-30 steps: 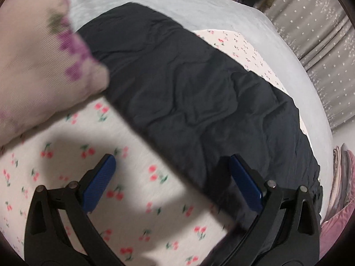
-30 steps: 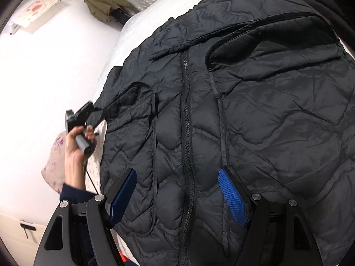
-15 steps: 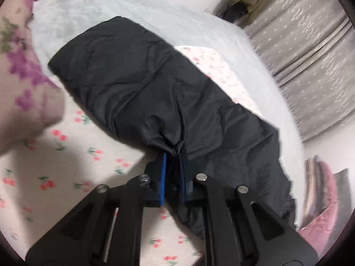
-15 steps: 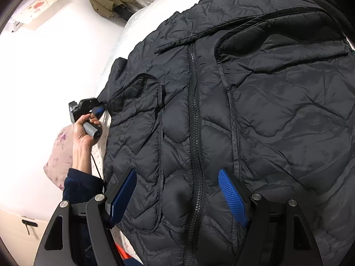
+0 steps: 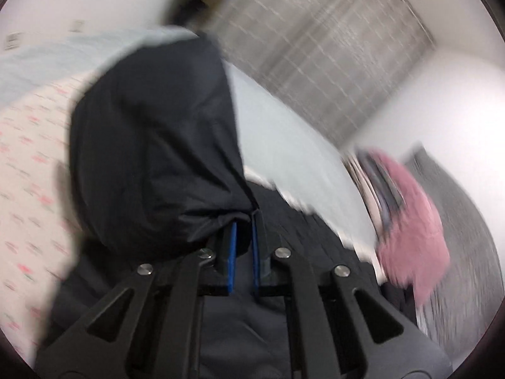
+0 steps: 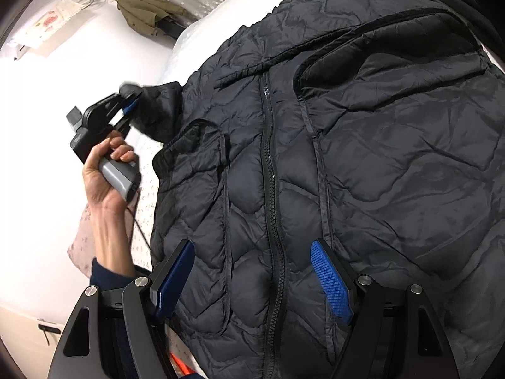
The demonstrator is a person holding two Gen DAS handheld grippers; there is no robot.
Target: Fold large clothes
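A black quilted puffer jacket [image 6: 363, 164] lies front up on the bed, zipper running down its middle. My left gripper [image 5: 243, 225] is shut on the end of the jacket's sleeve [image 5: 151, 145] and holds it lifted off the bed; the view is blurred. In the right wrist view the left gripper [image 6: 127, 102] shows at the jacket's left edge, sleeve end in its jaws. My right gripper [image 6: 252, 262] is open and empty, hovering just above the jacket's lower front, straddling the zipper.
The bed has a cherry-print sheet [image 5: 28, 170] and a pale blue blanket [image 5: 284, 145]. A pink folded pile [image 5: 410, 221] lies to the right. Grey curtains [image 5: 315, 47] and a hanging olive garment [image 6: 145, 9] stand behind. A floral pillow [image 6: 82, 240] lies at the bed's left.
My left gripper, which closed on the sleeve half a second ago, has lifted it and swung it up and rightward. The right gripper has stayed open over the jacket.
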